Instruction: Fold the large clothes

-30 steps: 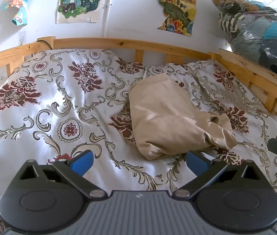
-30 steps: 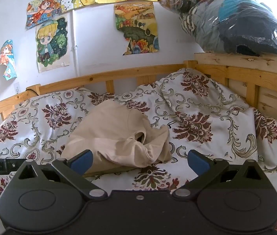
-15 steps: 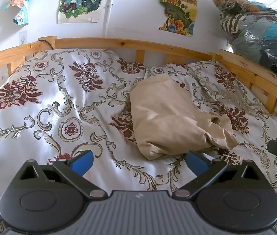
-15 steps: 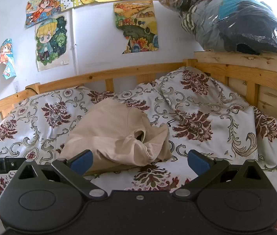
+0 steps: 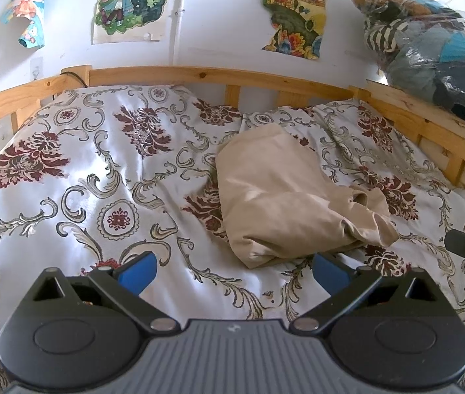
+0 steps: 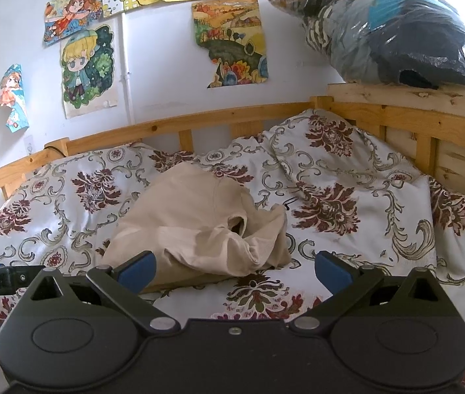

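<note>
Both tools stand wide open with nothing between their blue pads. Left tool (image 5: 234,267) sits at the bottom of its frame, over the floral bedspread (image 5: 101,177); its right pad (image 5: 329,271) lies just below the near edge of the beige garment (image 5: 285,203), and whether it touches the cloth cannot be told. Right tool (image 6: 235,267) sits low in its own frame, its left pad (image 6: 137,269) overlapping the garment's near left corner in the picture, its right pad (image 6: 331,271) over bare bedspread (image 6: 347,197).

That beige garment (image 6: 199,226) lies crumpled in a loose heap at the middle of the bed, with an opening showing on its right side. Beyond it the wooden bed rail (image 5: 199,74) runs across the frame under a white wall hung with cartoon posters (image 6: 88,69). At the upper right a clear plastic bag of clothes (image 6: 396,29) rests on the wooden headboard (image 6: 406,98).
</note>
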Demonstrator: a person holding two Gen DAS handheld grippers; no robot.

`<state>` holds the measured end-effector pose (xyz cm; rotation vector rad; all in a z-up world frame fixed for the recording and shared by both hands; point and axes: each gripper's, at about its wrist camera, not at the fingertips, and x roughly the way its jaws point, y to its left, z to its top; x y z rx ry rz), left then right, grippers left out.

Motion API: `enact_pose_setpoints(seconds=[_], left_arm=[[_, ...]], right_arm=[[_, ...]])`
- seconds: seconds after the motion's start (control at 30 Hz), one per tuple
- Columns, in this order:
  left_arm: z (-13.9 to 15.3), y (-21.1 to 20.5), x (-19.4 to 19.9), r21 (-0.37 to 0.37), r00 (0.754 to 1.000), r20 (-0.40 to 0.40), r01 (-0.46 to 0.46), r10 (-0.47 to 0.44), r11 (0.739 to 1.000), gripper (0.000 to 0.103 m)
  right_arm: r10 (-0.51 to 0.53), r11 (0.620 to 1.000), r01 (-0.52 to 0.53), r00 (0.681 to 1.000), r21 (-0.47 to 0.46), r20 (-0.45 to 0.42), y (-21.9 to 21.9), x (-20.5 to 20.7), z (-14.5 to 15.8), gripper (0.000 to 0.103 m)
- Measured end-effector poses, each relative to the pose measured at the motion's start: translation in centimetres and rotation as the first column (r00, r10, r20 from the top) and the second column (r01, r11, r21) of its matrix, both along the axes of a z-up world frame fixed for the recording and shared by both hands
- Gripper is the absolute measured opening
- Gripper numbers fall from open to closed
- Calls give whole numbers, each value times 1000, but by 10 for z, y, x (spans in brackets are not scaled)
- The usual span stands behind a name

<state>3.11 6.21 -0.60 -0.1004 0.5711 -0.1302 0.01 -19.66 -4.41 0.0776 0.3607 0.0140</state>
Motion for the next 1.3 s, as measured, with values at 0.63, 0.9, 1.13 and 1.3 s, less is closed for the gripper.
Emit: enact_pose_setpoints(seconds=[0.63, 0.9, 1.13, 1.3], left_arm=[[0, 2, -1, 5, 1000, 6, -6, 6, 1000, 102], [0, -9, 0, 128, 1000, 3, -18, 18, 992, 102], [0, -17, -4, 221, 999, 37, -27, 19, 975, 102], [-1, -15, -4, 220, 999, 31, -17, 11, 975, 102]], right_arm=[[0, 1000, 0, 1000, 3, -2, 0, 1, 1, 102], [0, 1000, 0, 1000, 4, -5, 0, 1, 0, 102], [1, 1000, -1, 1000, 5, -4, -1, 2, 1, 102], [1, 1000, -1, 1000, 5, -5, -1, 1, 1, 102]])
